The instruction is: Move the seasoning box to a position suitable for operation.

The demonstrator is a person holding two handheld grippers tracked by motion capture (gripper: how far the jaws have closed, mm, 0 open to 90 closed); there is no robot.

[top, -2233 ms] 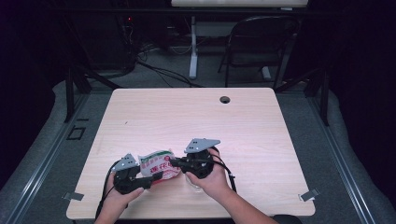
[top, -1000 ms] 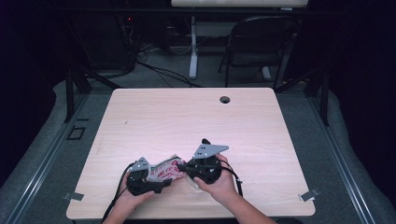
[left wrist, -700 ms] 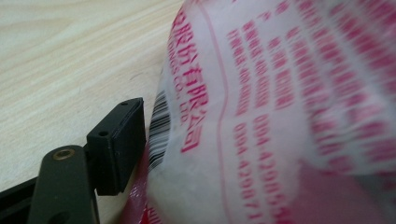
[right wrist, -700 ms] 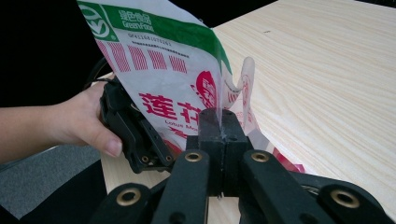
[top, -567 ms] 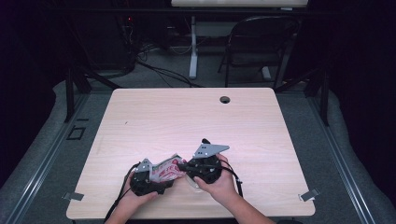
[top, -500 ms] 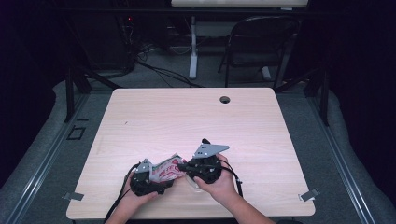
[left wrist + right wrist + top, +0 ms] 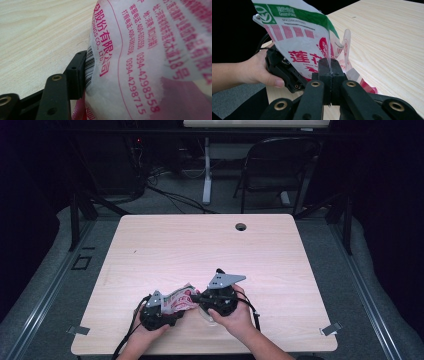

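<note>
A plastic bag (image 7: 179, 299) printed in red, with white powder inside, is held up between my two grippers near the table's front edge. My right gripper (image 7: 331, 67) is shut on the bag's thin upper edge (image 7: 304, 37), which has a green band on top. My left gripper (image 7: 170, 310) has the full part of the bag (image 7: 140, 62) between its jaws, which have just been closing. One black finger (image 7: 76, 72) presses on the bag by the barcode; the other is hidden behind the bag. The left gripper (image 7: 284, 70) and its hand are seen past the bag in the right gripper view.
The light wooden table (image 7: 200, 245) has a round cable hole (image 7: 241, 226) at the back. A dark chair (image 7: 275, 165) and cables on the floor lie beyond the far edge.
The left gripper has moved right, closer to the right gripper, and the bag has bunched up between them. The right hand has stayed where it was.
</note>
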